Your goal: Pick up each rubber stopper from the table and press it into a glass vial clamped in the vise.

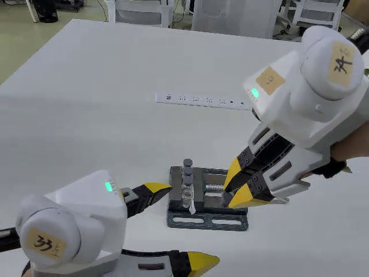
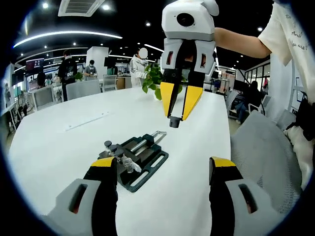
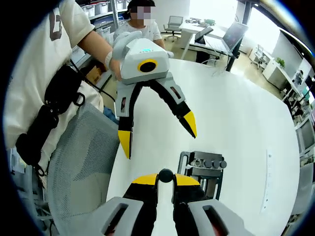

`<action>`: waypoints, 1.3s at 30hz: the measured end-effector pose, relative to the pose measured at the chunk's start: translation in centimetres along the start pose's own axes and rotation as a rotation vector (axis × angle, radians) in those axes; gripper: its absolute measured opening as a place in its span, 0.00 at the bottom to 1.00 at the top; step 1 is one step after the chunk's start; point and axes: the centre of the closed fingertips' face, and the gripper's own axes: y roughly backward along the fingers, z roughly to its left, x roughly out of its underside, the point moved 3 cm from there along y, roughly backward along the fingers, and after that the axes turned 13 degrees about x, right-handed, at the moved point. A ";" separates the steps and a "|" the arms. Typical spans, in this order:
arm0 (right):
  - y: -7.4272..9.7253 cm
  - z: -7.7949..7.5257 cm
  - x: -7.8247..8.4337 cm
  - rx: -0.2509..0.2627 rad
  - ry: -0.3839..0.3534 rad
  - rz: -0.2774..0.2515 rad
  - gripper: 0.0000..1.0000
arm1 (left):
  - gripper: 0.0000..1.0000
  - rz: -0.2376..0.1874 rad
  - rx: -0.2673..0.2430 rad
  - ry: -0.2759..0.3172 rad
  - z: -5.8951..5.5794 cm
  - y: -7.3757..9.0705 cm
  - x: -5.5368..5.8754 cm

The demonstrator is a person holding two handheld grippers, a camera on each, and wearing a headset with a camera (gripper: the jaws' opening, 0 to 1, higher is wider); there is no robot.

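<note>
A small black vise (image 1: 214,220) (image 2: 147,166) (image 3: 184,162) stands on the white table (image 1: 86,115) and clamps a row of glass vials (image 1: 187,183) (image 2: 118,152) (image 3: 210,163). Three vials carry dark stoppers; the nearest one looks uncapped. My right gripper (image 1: 226,196) (image 2: 175,118) (image 3: 166,181) hangs just right of the vials, above the vise, shut on a dark rubber stopper (image 1: 225,201) (image 2: 174,123) (image 3: 166,174). My left gripper (image 1: 191,224) (image 2: 163,164) (image 3: 157,130) sits low in front of the vise, open, with nothing between its fingers.
A white power strip (image 1: 202,99) (image 2: 88,120) lies on the table beyond the vise. A grey mesh chair (image 2: 266,147) (image 3: 78,162) stands at the table's near side. More chairs (image 1: 144,11) and people are farther off in the room.
</note>
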 end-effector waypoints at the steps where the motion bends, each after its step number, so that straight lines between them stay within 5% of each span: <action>1: -0.3 -0.2 0.0 -0.001 0.015 0.009 0.06 | 0.79 0.006 -0.010 0.009 0.2 0.2 0.3; 6: -1.5 -1.3 -0.1 -0.011 0.079 0.031 0.06 | 0.99 0.036 -0.048 0.035 0.7 0.7 1.3; 16: -4.2 -4.0 0.0 -0.027 0.242 0.052 0.06 | 0.99 0.032 -0.075 0.056 1.5 1.7 2.0; 18: -4.9 -4.3 0.4 -0.063 0.347 0.062 0.06 | 0.99 0.027 -0.086 0.060 1.8 1.9 2.0; 21: -6.1 -4.9 1.1 -0.074 0.398 0.110 0.06 | 0.99 0.027 -0.097 0.066 2.1 2.1 2.1; 39: -9.4 -5.5 0.9 -0.165 0.495 0.072 0.06 | 0.98 0.039 -0.107 0.099 2.5 2.8 3.0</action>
